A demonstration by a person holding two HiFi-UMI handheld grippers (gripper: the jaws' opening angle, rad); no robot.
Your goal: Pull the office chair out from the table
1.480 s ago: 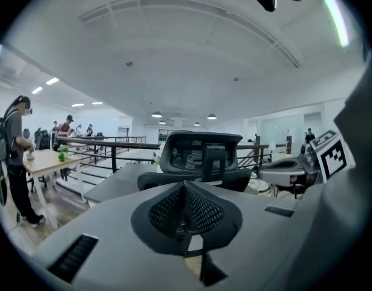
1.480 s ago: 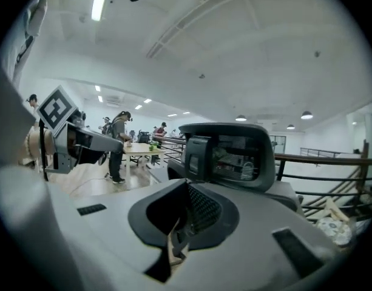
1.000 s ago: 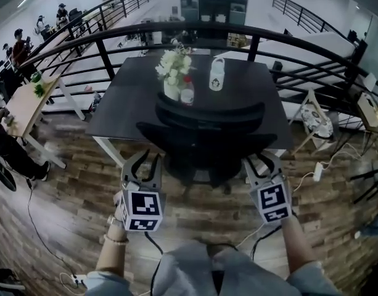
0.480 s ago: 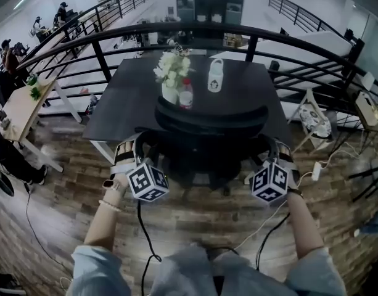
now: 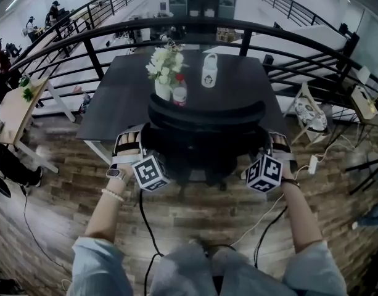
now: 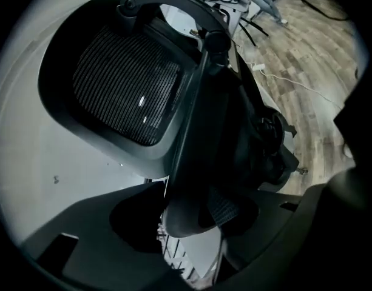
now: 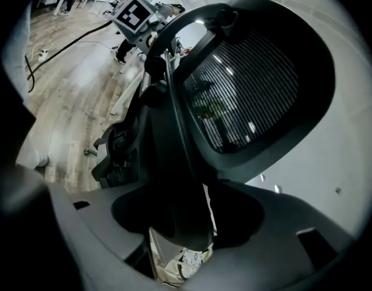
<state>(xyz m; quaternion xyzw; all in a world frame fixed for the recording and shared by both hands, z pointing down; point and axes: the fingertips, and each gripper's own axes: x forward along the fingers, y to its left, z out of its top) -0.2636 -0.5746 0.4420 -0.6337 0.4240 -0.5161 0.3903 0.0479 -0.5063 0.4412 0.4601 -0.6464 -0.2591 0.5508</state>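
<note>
You stand behind the black office chair point(image 5: 204, 125), which sits tucked against the near edge of the dark table point(image 5: 115, 103), its backrest turned toward you and its seat close under the tabletop. You reach in from both sides, one claw at each flank of the chair.

The left claw point(image 6: 195, 226) has just been opening and now stands spread wide. The rounded dark end of the chair's left side arm point(image 6: 189, 211) sits between its jaws, and a sliver of light shows beside it (no firm squeeze can be made out). The mesh backrest point(image 6: 128, 93) fills that gripper view above the jaws.

The right claw point(image 7: 186, 226) has likewise just been opening and is spread just as wide, with the dark end of the chair's right side arm point(image 7: 182, 199) between its jaws. The striped mesh of the backrest point(image 7: 252, 90) looms above it.

On the table, beyond the chair's back, stand a vase of pale flowers point(image 5: 163, 73), a red-capped bottle point(image 5: 179, 93) just beside it, and a white container with a handle point(image 5: 208, 71) a little apart to the right. A black railing point(image 5: 102, 48) curves behind the table, and wood-plank floor point(image 5: 207, 217) lies between you and the chair.
</note>
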